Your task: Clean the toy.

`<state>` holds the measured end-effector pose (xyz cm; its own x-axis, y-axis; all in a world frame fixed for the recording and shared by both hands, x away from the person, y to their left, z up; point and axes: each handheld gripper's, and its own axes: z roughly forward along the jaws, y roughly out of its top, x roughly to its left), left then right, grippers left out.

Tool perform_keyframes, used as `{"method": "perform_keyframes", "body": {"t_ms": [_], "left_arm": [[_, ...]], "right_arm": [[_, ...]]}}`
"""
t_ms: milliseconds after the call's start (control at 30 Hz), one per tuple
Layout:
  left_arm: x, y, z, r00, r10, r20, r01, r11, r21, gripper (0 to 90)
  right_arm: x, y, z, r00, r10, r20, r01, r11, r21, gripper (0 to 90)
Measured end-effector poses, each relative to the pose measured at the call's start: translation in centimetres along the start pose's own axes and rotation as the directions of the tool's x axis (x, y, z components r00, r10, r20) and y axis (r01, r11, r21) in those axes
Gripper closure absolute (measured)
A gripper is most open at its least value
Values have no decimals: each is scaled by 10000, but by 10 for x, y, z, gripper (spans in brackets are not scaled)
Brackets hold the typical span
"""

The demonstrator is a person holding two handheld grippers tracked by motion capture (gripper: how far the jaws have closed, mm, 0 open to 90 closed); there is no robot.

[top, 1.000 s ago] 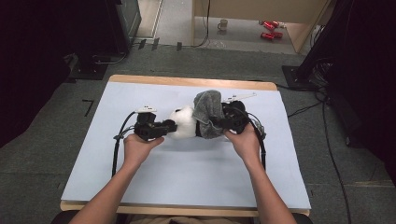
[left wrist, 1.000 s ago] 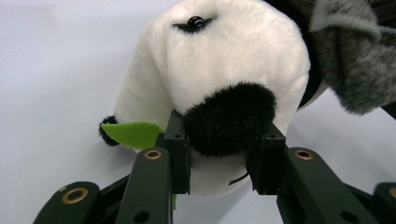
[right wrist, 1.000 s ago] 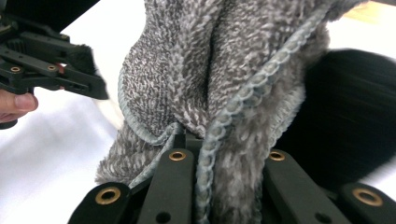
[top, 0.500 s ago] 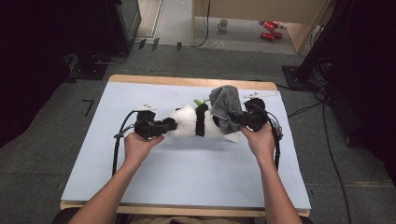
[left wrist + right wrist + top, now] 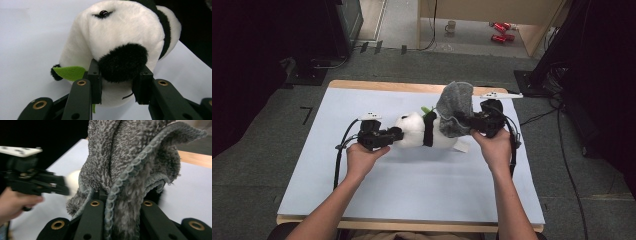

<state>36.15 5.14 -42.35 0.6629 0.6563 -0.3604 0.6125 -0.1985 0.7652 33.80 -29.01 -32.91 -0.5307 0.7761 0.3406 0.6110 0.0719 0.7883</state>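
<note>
The plush panda [image 5: 419, 131] lay on its side near the far edge of the table [image 5: 312, 190], a little right of the middle. The left gripper [image 5: 384, 136] had its jaws pinched on the panda's black ear [image 5: 122, 62], pinning that end down. The right gripper [image 5: 472, 121] held a bunched grey towel [image 5: 455, 112] clamped tight between its jaws, lifted over the toy's other end. To do this well, I judged, the left grip should stay firm and low while the right drew the cloth clear or across in one smooth pull, taking care not to snag the green felt leaf [image 5: 70, 72].
</note>
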Motion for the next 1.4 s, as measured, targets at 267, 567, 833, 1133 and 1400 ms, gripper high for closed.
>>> {"method": "perform_keyframes", "body": {"t_ms": [267, 567, 833, 1133, 1400], "left_arm": [[-15, -3, -1, 9990, 384, -210, -388, 9990, -201, 657], [-28, -7, -3, 9957, 854, -358, -856, 9963, -43, 657], [-19, -9, -3, 9966, 711, -416, -708, 9975, 69, 659], [-1, -4, -3, 9996, 276, -20, -276, 9996, -27, 664], [8, 0, -1, 9994, 243, 231, -242, 9997, -45, 664]], "right_arm": [[46, -4, 45, 9880, -759, -1347, 847, 9946, 607, 815], [58, -17, 83, 9835, -920, -1560, 1131, 9848, 1321, 814], [38, -24, 90, 9897, -908, -1111, 1076, 9818, 1566, 814], [4, -26, 72, 9991, -385, -187, 409, 9872, 1542, 818], [-25, -28, 47, 9990, 339, 306, -371, 9932, 1105, 819]]}}
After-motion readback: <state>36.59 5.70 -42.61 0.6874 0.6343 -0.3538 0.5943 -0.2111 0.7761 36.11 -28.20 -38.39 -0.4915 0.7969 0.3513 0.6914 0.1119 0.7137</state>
